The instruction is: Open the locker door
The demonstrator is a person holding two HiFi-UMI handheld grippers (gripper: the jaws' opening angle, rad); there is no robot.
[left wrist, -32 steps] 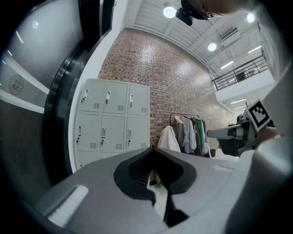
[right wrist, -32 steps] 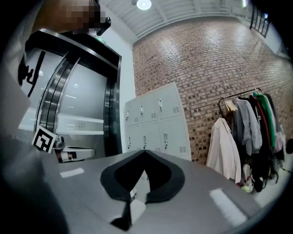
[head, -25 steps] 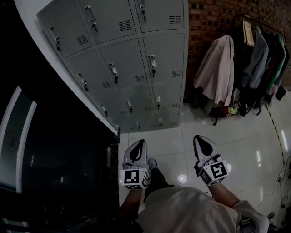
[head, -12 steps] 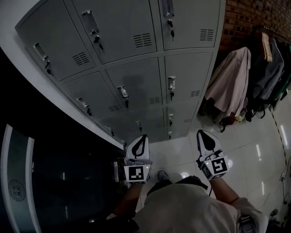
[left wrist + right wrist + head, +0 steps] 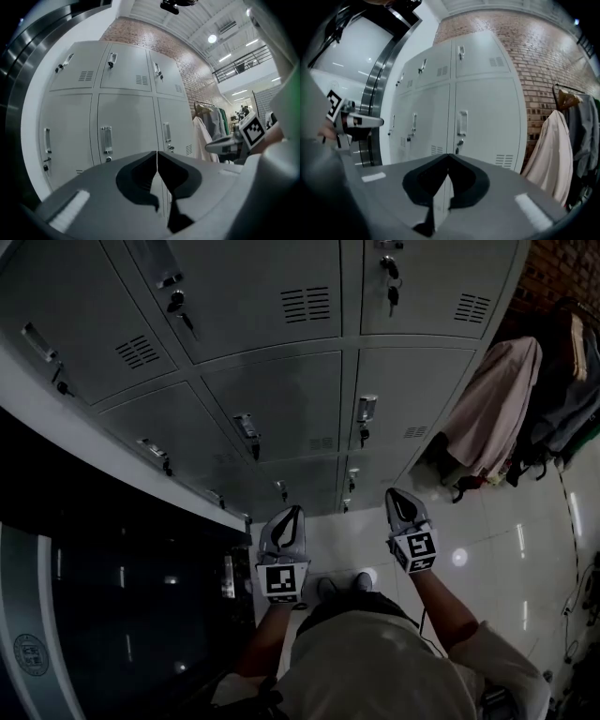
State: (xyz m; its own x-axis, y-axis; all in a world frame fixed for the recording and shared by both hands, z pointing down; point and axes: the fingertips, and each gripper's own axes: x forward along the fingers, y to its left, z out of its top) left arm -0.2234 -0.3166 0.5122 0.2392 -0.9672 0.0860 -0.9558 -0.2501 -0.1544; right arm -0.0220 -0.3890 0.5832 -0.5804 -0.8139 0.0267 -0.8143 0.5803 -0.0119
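A bank of grey metal lockers (image 5: pixel 281 418) fills the upper part of the head view, all doors closed, each with a small handle and key lock such as the locker handle (image 5: pixel 367 409). My left gripper (image 5: pixel 289 515) and right gripper (image 5: pixel 397 496) are held side by side in front of the lower lockers, apart from the doors. Both are shut with nothing between the jaws. In the left gripper view the left gripper (image 5: pixel 156 153) points at the locker doors (image 5: pixel 124 126). Over in the right gripper view the right gripper (image 5: pixel 448 155) faces a door with a handle (image 5: pixel 462 123).
A rack of hanging coats and jackets (image 5: pixel 497 409) stands right of the lockers against a brick wall (image 5: pixel 539 61). A dark glass panel (image 5: pixel 103 615) lies at the left. Glossy white floor tiles (image 5: pixel 487 559) spread to the right. The person's shoes (image 5: pixel 342 587) show below the grippers.
The view has closed in on the lockers, which now look larger and nearer. Both grippers have moved forward toward the lower doors, still shut.
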